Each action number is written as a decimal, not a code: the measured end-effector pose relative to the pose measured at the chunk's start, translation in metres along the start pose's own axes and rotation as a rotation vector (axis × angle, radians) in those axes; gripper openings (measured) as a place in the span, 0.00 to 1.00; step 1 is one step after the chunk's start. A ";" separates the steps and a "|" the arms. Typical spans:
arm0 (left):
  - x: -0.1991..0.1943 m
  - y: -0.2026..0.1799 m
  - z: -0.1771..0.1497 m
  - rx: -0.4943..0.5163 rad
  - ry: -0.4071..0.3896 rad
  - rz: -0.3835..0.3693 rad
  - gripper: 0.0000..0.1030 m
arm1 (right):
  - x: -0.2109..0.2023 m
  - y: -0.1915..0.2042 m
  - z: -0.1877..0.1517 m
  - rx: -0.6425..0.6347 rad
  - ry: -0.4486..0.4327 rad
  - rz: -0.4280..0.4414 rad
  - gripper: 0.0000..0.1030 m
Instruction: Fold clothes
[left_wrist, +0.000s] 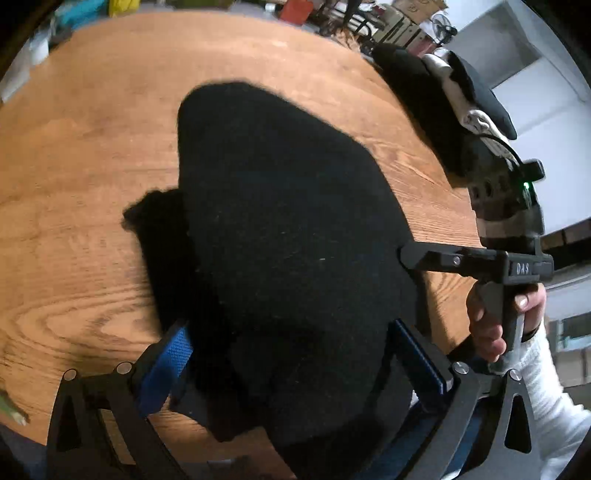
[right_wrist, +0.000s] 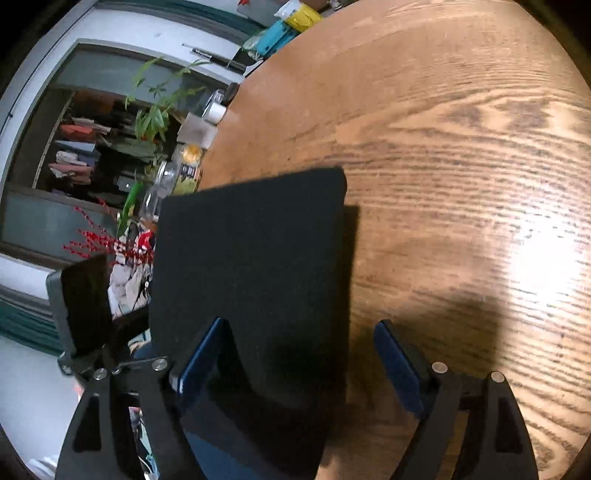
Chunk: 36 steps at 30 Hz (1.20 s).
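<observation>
In the left wrist view the black garment (left_wrist: 280, 229) lies spread on the wooden bench (left_wrist: 92, 122), a broad dark panel with a smaller flap sticking out at its left side, and its near end runs in between the blue pads of the left tool (left_wrist: 291, 354), which stands wide with cloth between the fingers but not pinched. The risk here, as I judge it, is that closing on this bunched near edge catches more than one layer, so a lift would drag the whole piece and the fold would come out crooked; the loose flap on the left could also trail or tuck under. At the right edge the right tool (left_wrist: 410, 254) reaches the cloth's side with its tip, held by a hand (left_wrist: 495, 317) in a white sleeve (left_wrist: 546, 398), and a second heap of dark and pale clothing (left_wrist: 454, 99) sits at the far right rim of the bench, near enough to be snagged by a wide sweep. In the right wrist view the garment shows as a flat, straight-edged dark panel (right_wrist: 255, 266) hanging partly past the bench's left edge, so a tug could slide it off; the right tool (right_wrist: 299, 365) is also wide, its left pad lying against the cloth, its right pad over bare bench (right_wrist: 461, 147). Beyond the edge stand bottles (right_wrist: 173, 177), a green plant (right_wrist: 155, 110) and red berry sprigs (right_wrist: 99, 243), well clear
</observation>
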<state>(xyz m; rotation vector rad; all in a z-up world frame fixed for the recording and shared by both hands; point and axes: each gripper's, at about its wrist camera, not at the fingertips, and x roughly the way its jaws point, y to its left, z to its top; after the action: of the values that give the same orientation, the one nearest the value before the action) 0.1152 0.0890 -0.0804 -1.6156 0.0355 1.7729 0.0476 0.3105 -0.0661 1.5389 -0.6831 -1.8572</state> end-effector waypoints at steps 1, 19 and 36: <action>0.000 0.004 0.001 -0.016 0.008 -0.022 0.89 | -0.001 0.000 -0.001 -0.004 0.001 -0.006 0.84; 0.001 0.144 0.006 -0.426 0.023 -0.569 0.30 | -0.015 -0.010 -0.011 0.040 0.064 0.129 0.85; 0.000 0.155 0.000 -0.355 0.020 -0.591 0.32 | 0.050 0.017 -0.005 0.059 0.083 0.131 0.52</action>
<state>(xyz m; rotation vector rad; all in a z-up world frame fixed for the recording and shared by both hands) 0.0354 -0.0251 -0.1477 -1.6568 -0.7102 1.3442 0.0482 0.2618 -0.0872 1.5604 -0.7870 -1.6813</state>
